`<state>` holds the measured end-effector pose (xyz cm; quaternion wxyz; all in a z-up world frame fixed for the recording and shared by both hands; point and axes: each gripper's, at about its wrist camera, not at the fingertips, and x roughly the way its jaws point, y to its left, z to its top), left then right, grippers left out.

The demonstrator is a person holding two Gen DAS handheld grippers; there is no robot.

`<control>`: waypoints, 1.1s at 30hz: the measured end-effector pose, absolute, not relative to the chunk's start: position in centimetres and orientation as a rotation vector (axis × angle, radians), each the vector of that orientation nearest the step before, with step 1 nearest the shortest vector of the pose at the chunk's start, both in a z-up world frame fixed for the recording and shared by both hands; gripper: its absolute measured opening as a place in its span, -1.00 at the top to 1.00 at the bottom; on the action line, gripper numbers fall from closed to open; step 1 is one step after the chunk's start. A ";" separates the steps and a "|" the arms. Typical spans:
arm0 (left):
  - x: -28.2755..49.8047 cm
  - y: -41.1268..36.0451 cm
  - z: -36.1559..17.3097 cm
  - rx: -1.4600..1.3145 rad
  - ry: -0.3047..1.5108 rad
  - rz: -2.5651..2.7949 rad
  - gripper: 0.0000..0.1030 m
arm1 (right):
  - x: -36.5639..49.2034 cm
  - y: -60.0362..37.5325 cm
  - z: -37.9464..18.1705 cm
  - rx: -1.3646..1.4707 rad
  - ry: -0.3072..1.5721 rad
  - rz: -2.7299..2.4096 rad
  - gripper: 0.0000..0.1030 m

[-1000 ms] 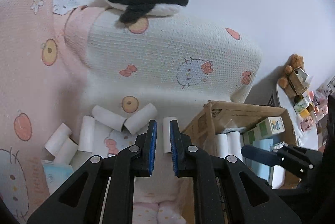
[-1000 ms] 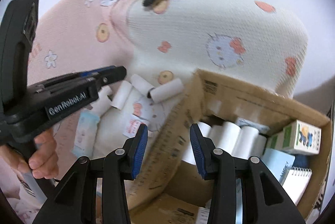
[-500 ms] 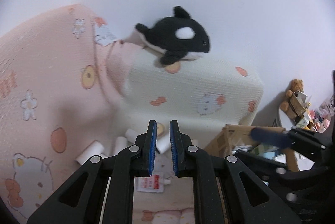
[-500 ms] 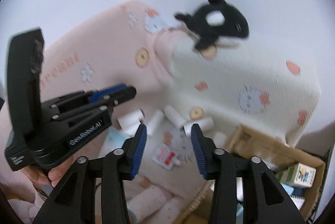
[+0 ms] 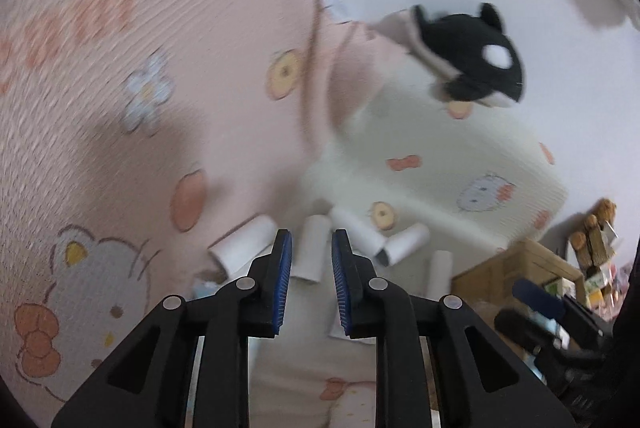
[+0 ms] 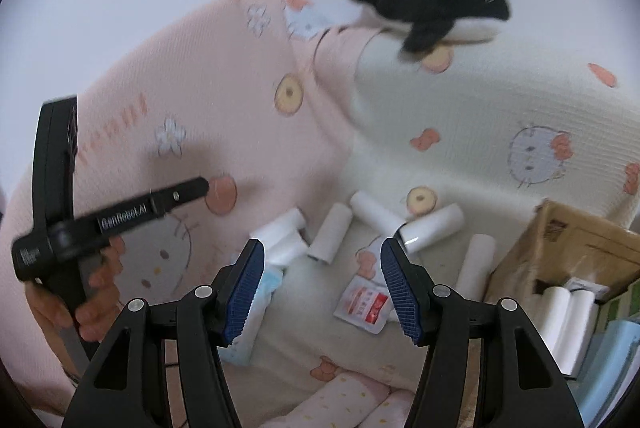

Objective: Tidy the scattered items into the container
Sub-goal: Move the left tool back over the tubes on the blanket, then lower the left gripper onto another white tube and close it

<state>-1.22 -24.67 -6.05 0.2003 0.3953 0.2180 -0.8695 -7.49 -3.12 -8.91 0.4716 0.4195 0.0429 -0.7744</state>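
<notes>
Several white paper rolls (image 6: 332,234) lie scattered on a cream cartoon-print blanket, with a red-and-white sachet (image 6: 364,306) and a pale blue tissue pack (image 6: 256,308) among them. The cardboard box (image 6: 560,240) at the right edge holds more white rolls (image 6: 568,320). My right gripper (image 6: 321,248) hangs above the rolls, its jaws opening with nothing between them. My left gripper (image 5: 312,256) also hangs over the rolls (image 5: 244,244), jaws opening and empty. In the right wrist view the left gripper (image 6: 200,184) is held by a hand (image 6: 92,292) at the left.
A black-and-white orca plush (image 6: 436,7) sits on top of the cream cushion (image 6: 480,99). A pink patterned blanket (image 5: 120,87) rises on the left. Behind the box (image 5: 516,264) stand a teddy bear (image 5: 596,228) and small clutter.
Both views have swung left, from the box to the scattered rolls; the box now sits at the right edge. Both grippers' jaws stand wider than before.
</notes>
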 end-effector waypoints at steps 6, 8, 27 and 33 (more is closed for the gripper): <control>0.0 -27.5 -9.1 1.150 0.603 -2.319 0.55 | -5.6 -7.7 -11.9 1.039 0.208 -1.783 -0.12; 0.3 -28.2 -10.1 1.178 0.633 -2.302 0.55 | -5.1 -8.9 -12.7 1.036 0.248 -1.752 -0.12; -0.7 -30.6 -18.9 1.405 0.740 -2.212 0.55 | -5.8 -14.9 -23.4 1.077 0.118 -1.601 -0.14; -1.8 -32.0 -21.6 1.424 0.905 -2.239 0.54 | -6.7 -16.1 -26.9 1.181 0.051 -1.560 -0.14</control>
